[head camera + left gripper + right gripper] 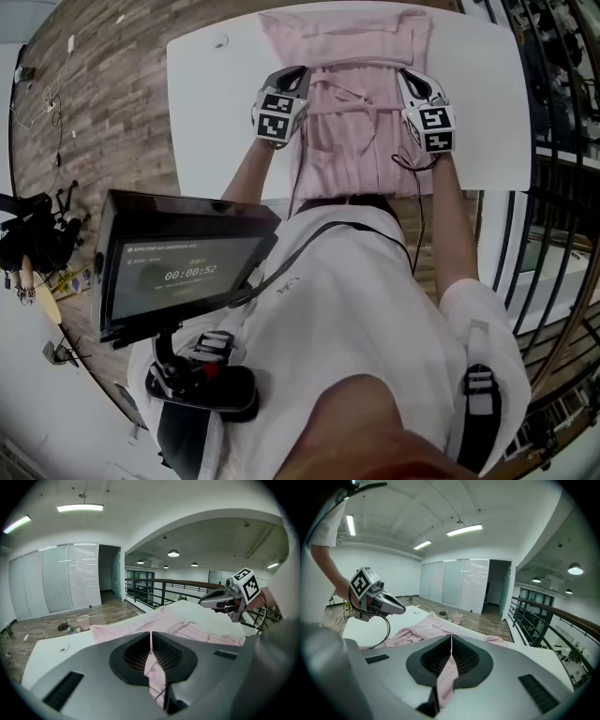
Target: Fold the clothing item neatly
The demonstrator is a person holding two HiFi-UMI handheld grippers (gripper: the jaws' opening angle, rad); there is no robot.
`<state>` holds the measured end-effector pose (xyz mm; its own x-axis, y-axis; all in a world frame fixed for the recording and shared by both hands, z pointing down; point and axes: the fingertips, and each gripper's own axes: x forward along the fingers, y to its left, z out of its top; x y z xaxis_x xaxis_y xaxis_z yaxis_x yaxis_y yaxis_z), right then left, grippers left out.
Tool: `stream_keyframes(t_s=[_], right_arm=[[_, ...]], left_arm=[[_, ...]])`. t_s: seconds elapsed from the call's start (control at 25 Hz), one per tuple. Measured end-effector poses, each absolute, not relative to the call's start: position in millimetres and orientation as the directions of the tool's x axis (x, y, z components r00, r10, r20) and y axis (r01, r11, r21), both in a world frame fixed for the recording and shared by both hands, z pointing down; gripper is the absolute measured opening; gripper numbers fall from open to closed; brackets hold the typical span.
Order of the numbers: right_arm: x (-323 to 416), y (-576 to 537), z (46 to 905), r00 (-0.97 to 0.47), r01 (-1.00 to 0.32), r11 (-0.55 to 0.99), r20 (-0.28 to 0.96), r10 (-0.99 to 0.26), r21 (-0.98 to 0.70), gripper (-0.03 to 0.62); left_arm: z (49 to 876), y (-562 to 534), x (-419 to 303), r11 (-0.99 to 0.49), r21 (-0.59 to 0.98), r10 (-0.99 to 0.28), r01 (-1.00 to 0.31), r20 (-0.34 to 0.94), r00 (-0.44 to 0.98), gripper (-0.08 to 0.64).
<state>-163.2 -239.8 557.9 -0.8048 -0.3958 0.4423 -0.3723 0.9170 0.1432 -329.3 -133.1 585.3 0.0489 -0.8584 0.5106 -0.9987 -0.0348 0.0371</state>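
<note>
Pink garment [352, 103] lies on white table [211, 112], upper centre; I read left gripper [298, 73] and right gripper [406, 75] each clamped on its fabric; wood floor [103, 103] frame left, railing [562, 112] frame right

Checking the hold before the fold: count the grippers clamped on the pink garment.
2. The left gripper pinches the pink garment at its left edge, and the right gripper pinches it at its right edge. Neither is hidden.

Near hem of pink garment [352, 131], behind left gripper [300, 73] and right gripper [406, 77], hidden under person's shirt [347, 309]. Floor clutter [70, 626] past left gripper: too small to tell.
</note>
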Motion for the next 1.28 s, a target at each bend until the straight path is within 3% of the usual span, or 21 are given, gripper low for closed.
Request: stream_keyframes(t_s=[0.4,0.72,1.28], right_arm=[[-100,-185,491,-0.842,-0.322,0.937,0.411,-0.35,0.137,0.011],[53,-84,435,-0.882,-0.265,0.952,0.36,-0.303,0.152,0.009],[89,-45,513,-0.849,-0.257,0.964,0.461,-0.258,0.067,0.011]], left_arm=[[511,-84,-262,0.043,0.027,-0.878,-0.999,0.478,-0.025,0.017],[438,24,-104,0.119,0.001,-0.902,-0.993,0.419,-0.107,0.017],[545,115,-95,0.204,0.065,-0.789,-0.977,0.601,-0.125,0.017]])
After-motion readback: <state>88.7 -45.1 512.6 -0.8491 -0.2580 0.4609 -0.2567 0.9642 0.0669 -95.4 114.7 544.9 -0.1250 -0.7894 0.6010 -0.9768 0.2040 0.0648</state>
